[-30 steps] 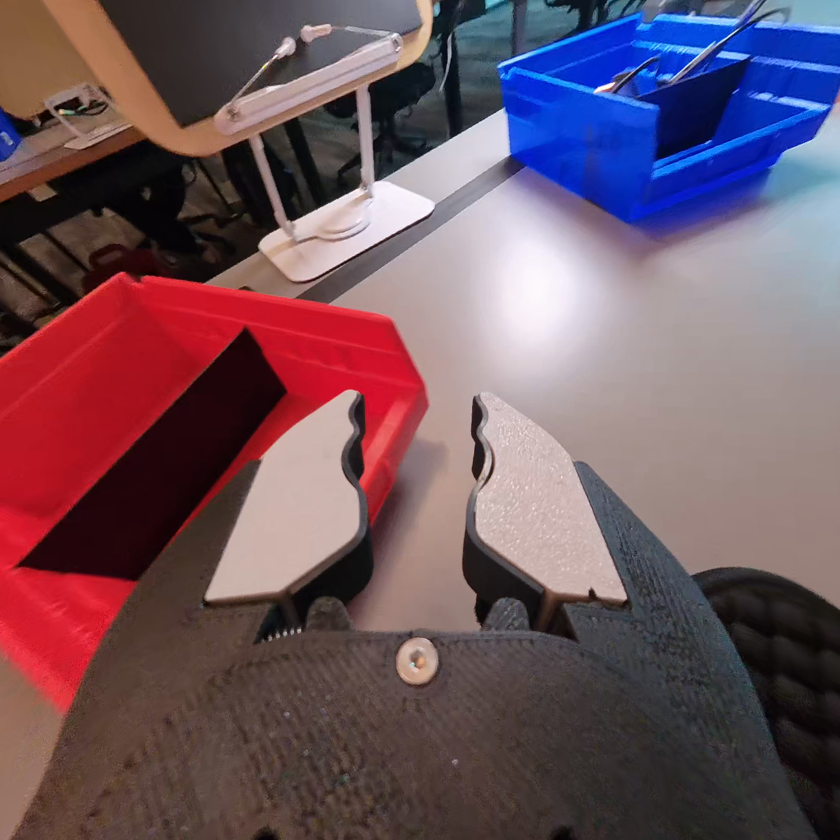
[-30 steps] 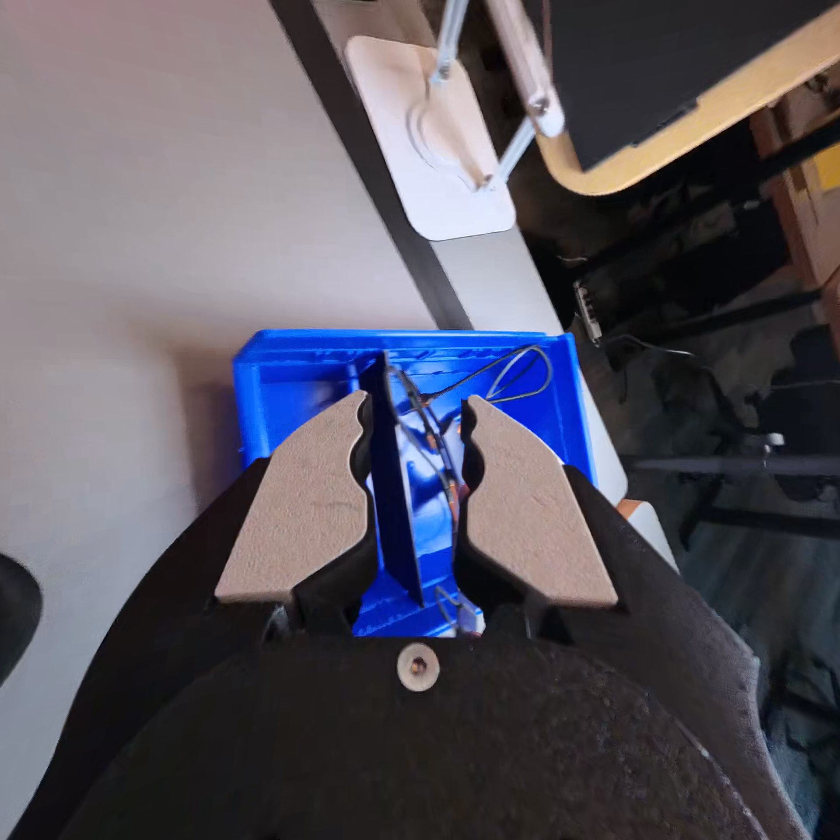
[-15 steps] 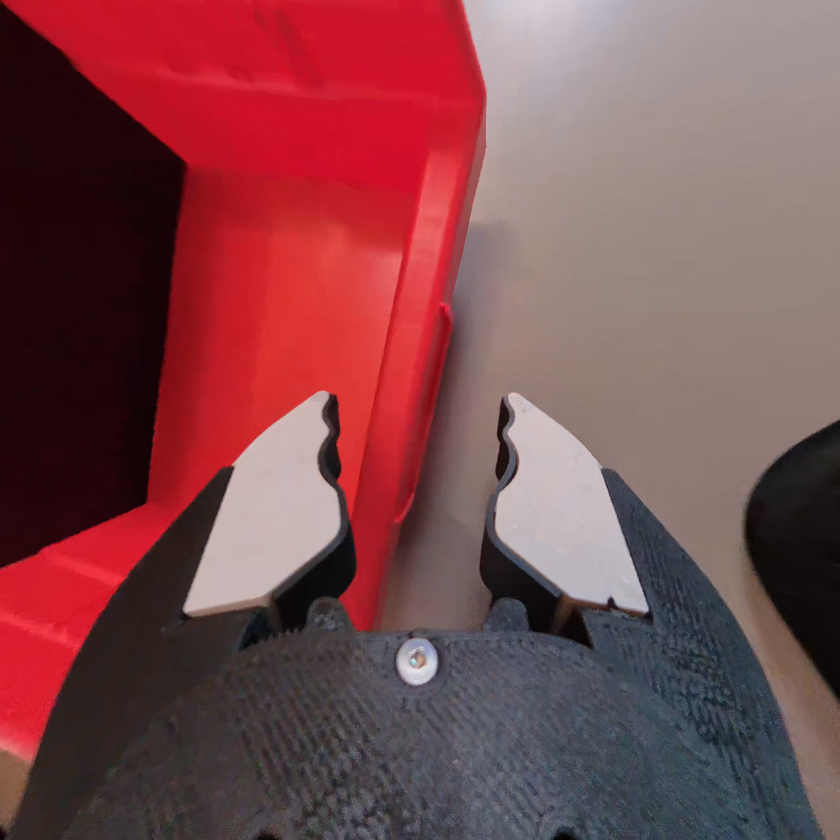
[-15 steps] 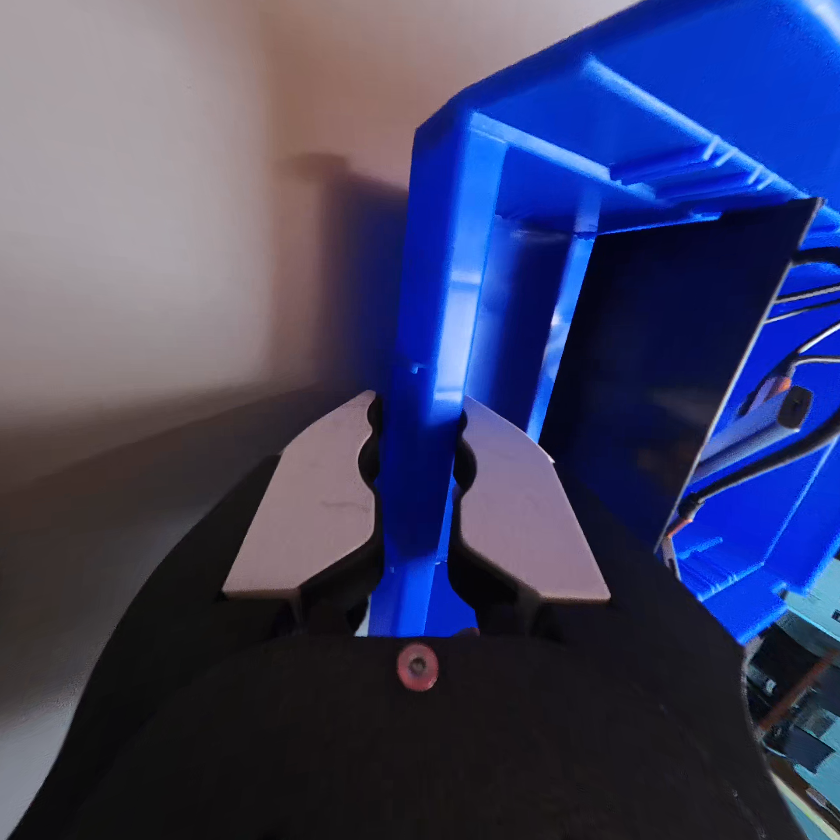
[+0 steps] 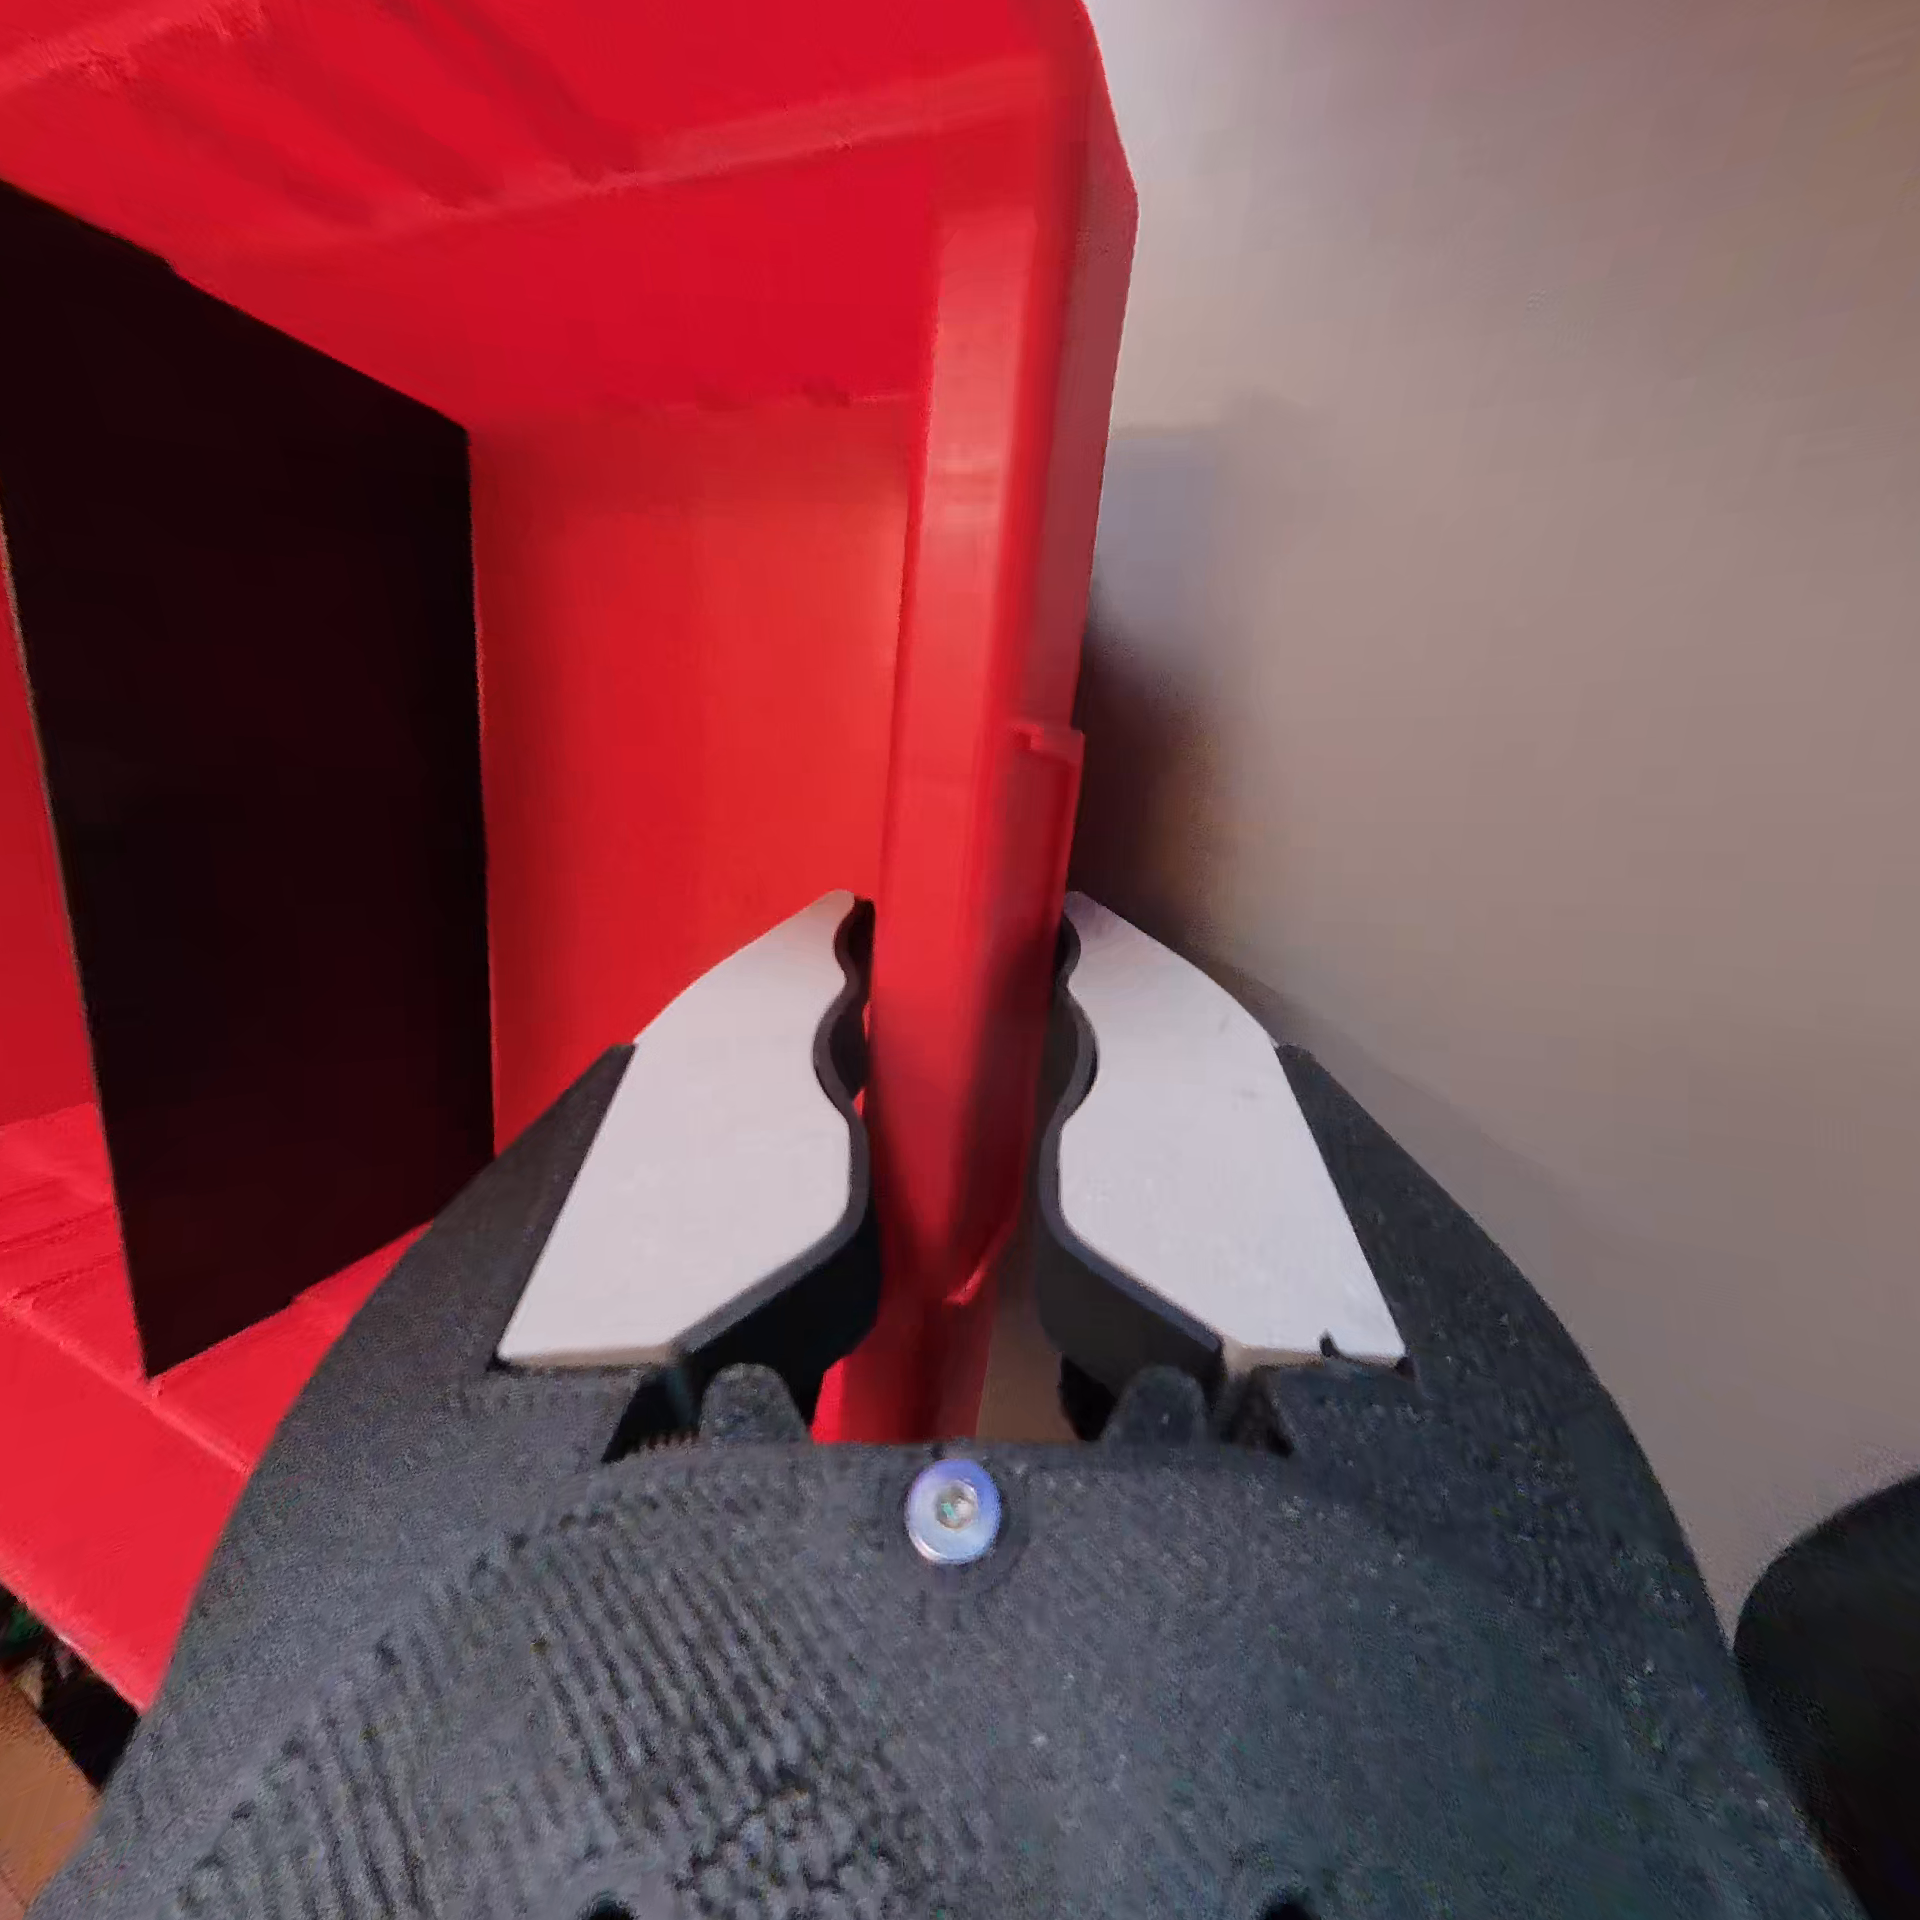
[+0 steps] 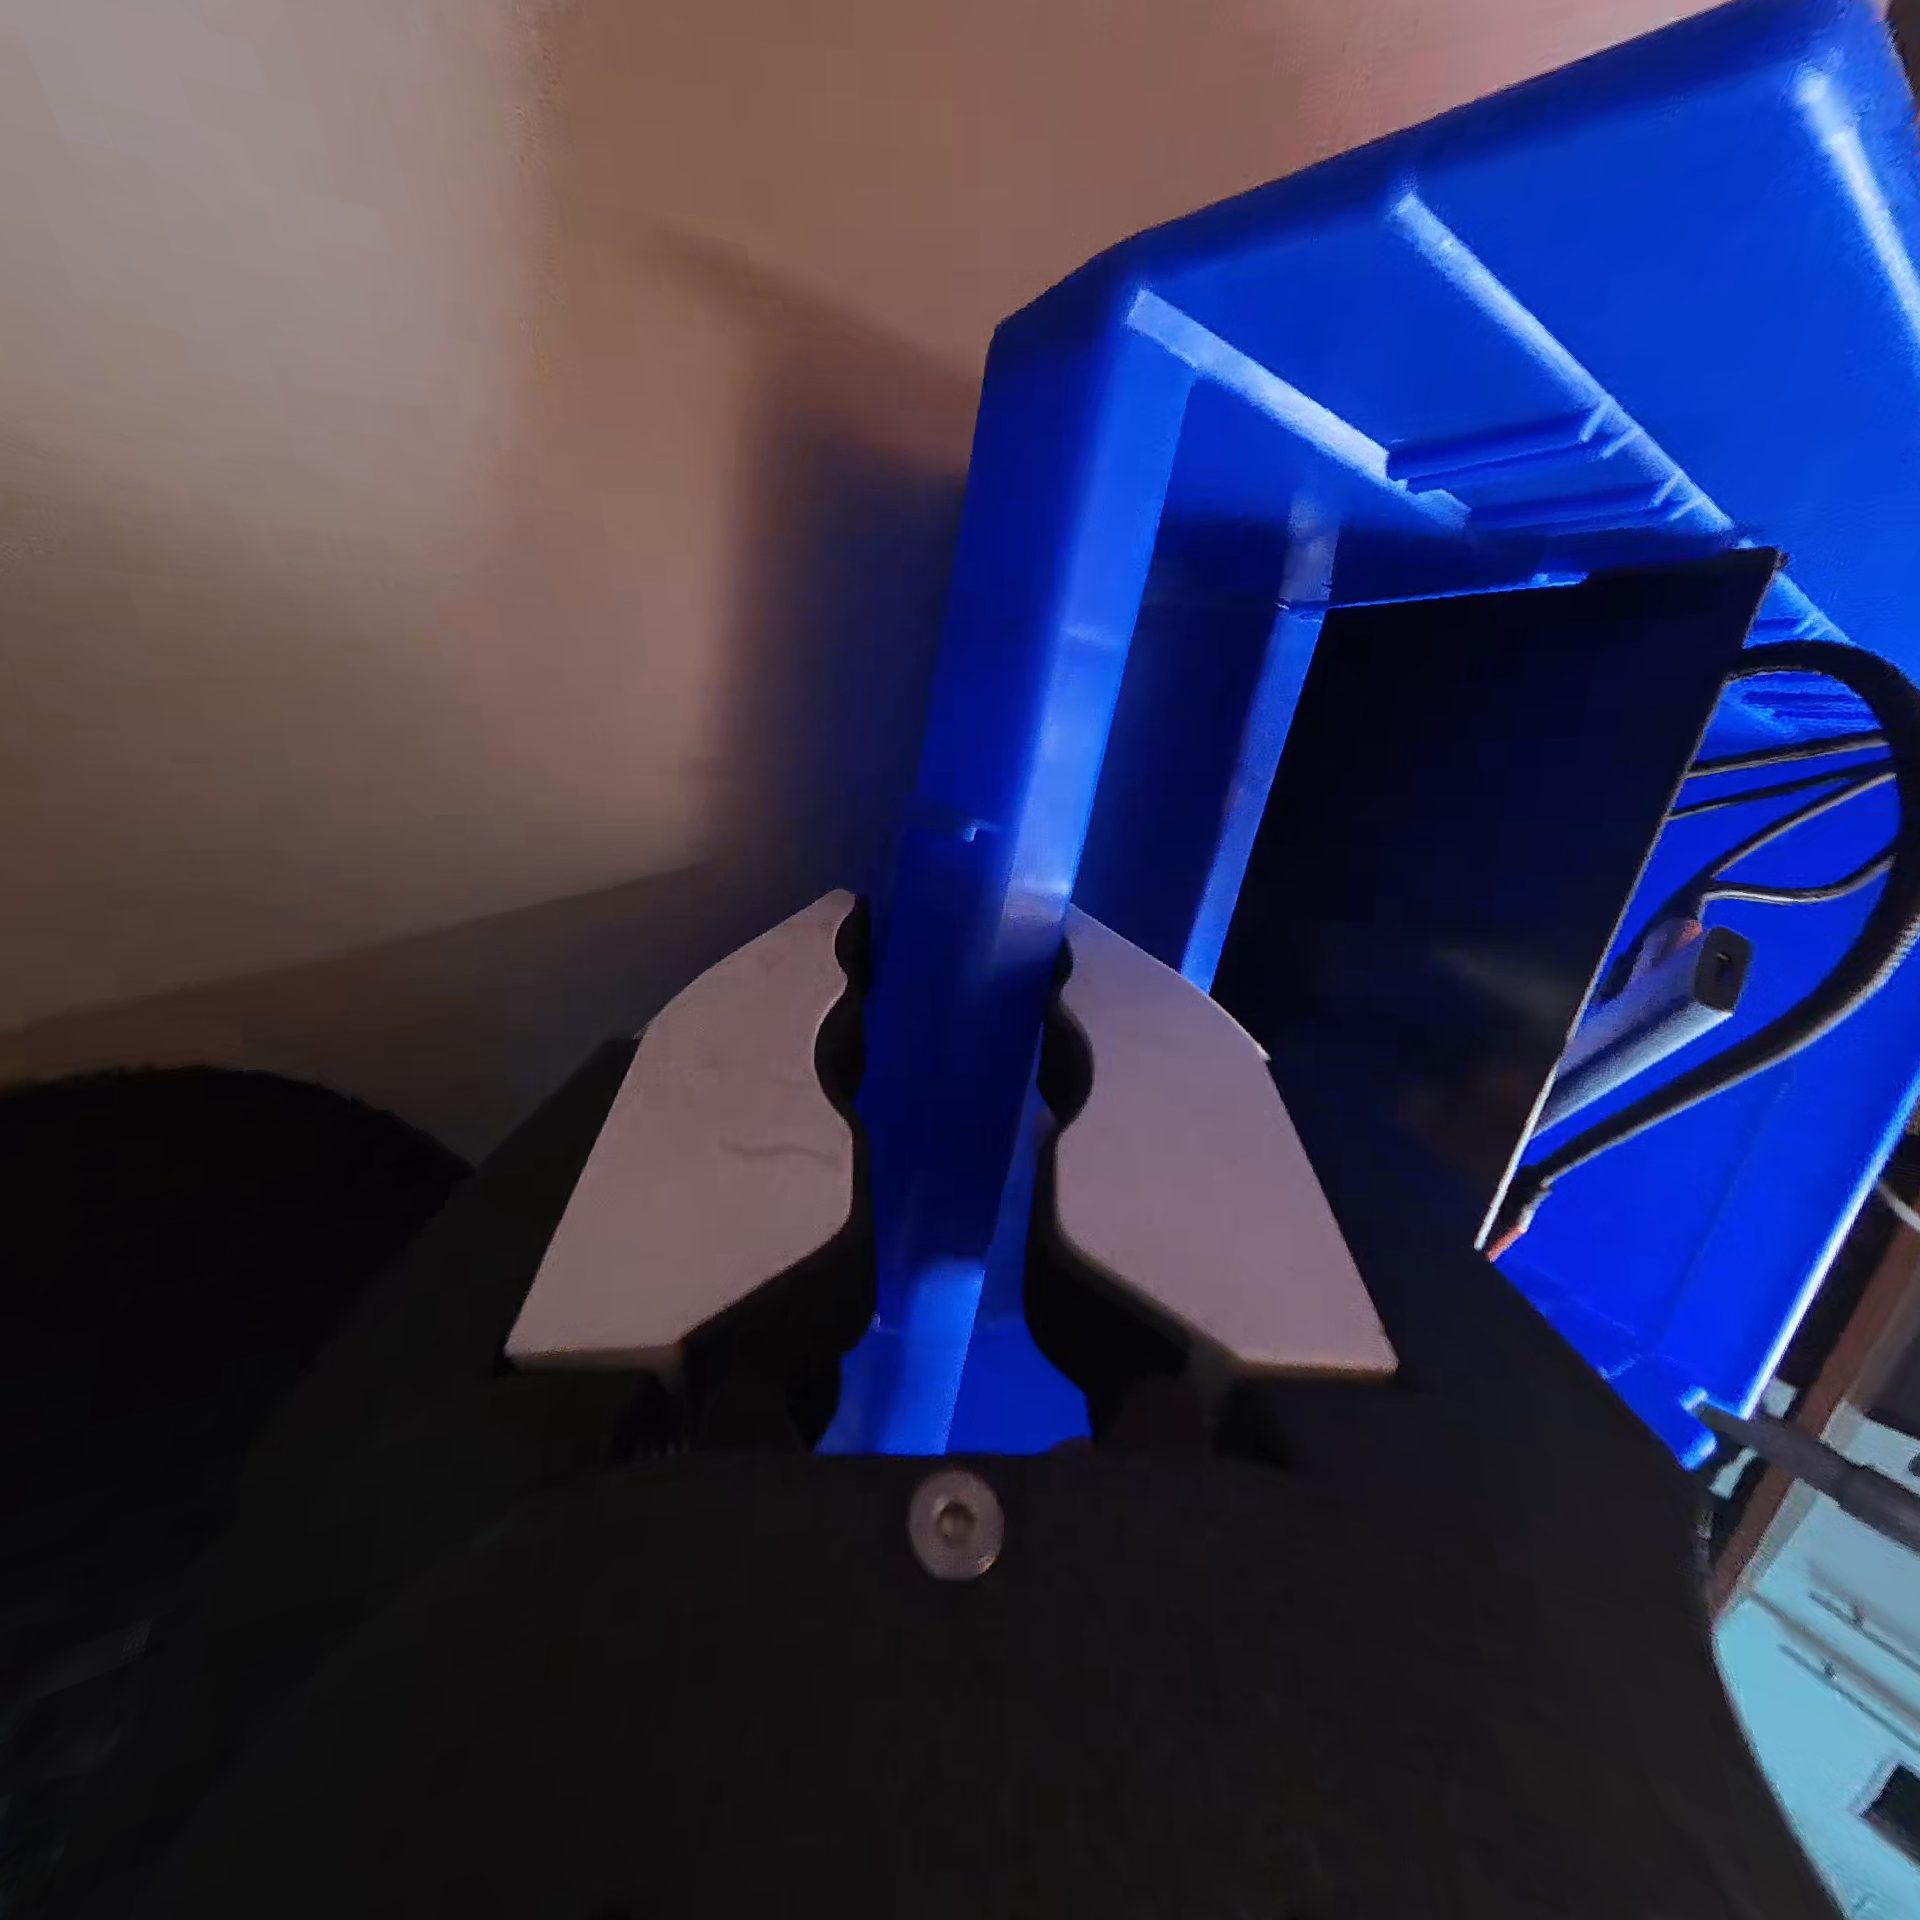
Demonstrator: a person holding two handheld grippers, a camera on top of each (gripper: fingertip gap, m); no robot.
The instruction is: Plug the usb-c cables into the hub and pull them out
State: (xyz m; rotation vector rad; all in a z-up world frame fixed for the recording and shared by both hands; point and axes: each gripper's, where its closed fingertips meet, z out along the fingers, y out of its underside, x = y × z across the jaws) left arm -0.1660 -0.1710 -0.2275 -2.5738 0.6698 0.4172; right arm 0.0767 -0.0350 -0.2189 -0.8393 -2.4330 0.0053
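Across the pale grey bench, two plastic storage bins are each held by one side wall. Red bin, left wrist view: open-topped, fitted with a black divider panel standing across its interior; the compartment in view beside the panel holds nothing visible. Left hand-held gripper: jaws closed in on the red bin's right-hand wall, one finger inside the bin and one outside, both pads against the plastic. Blue bin, right wrist view: open-topped, likewise fitted with a black divider; the near compartment shows no contents. Right hand-held gripper: jaws pinching the blue bin's left-hand wall, one finger outside over the bench and one inside. Usb-c cables: dark cords lying looped in the far compartment of the blue bin, behind the divider, with one dark connector end showing just past the divider's edge. Hub: cannot be told apart among the contents behind the divider. Black rounded part, likely the other gripper, at the lower right edge of the left wrist view. Brands, labels, writing: none legible on either bin, the dividers or the grippers.
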